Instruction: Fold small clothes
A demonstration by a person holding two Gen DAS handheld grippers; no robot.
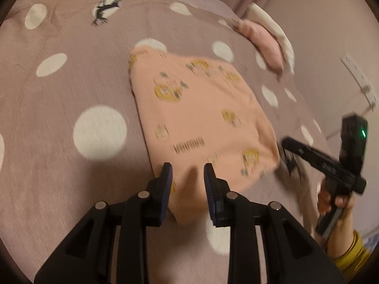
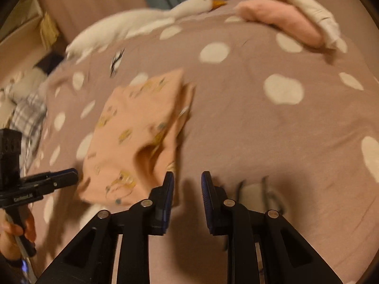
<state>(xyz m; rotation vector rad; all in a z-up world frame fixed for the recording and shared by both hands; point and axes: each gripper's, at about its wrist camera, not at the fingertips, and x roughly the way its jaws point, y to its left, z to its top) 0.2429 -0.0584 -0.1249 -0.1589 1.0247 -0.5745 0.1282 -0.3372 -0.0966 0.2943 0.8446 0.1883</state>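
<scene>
A small peach garment with yellow prints lies folded flat on the mauve dotted bedspread. My left gripper hovers over the garment's near corner. Its jaws stand apart and the cloth shows in the gap, with neither pad pressing on it. From the right wrist view the garment lies to the left, one fold puffed up along its near edge. My right gripper is open over bare bedspread just right of that edge. The left gripper shows at the garment's left corner, and the right gripper at its right corner.
A white plush goose lies at the far side of the bed. Folded pink and white clothes are stacked at the far right. A plaid cloth lies off the bed's left. A power strip is on the wall.
</scene>
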